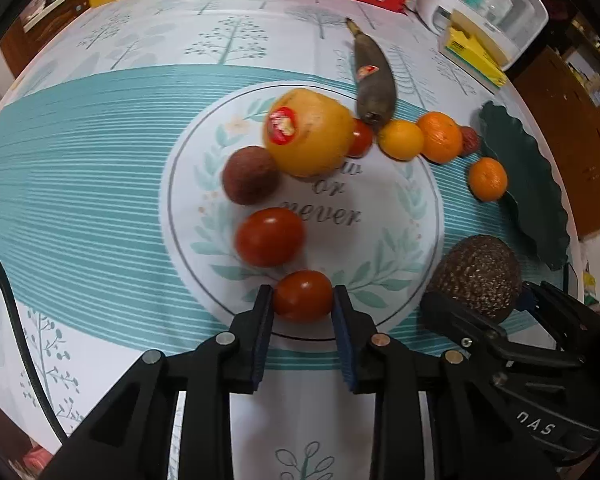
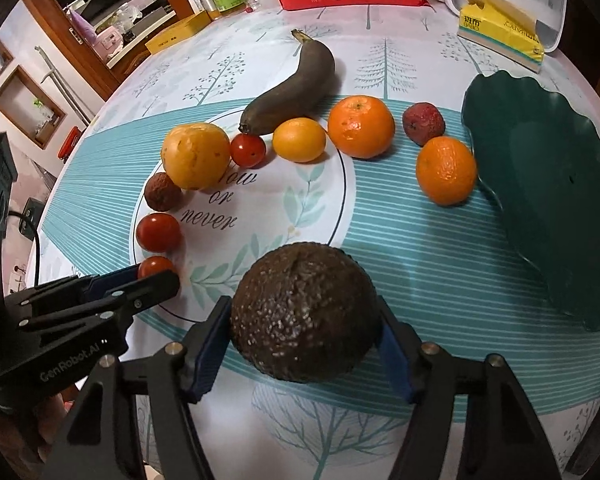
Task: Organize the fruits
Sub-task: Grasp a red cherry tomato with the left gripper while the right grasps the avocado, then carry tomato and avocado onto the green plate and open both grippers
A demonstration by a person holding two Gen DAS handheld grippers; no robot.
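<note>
I am at the picking-up step, with a fruit in each hand's tool. My left gripper [image 1: 303,298] is clamped on the nearest cherry tomato [image 1: 303,295], its pads pressing both sides, at the near left rim of the printed circle on the tablecloth [image 1: 100,184]. My right gripper [image 2: 302,332] has the avocado [image 2: 304,312] between its fingers; the left pad touches it, but I cannot tell whether the right pad presses yet.

Next, I judge, both go to the green dish [image 2: 548,208] at the far right: lift straight, then carry right. The near orange [image 2: 446,170] sits just beside the dish's rim, on that path. The larger tomato [image 1: 269,236] lies just beyond my held one, so I should rise cleanly before swinging.
</note>
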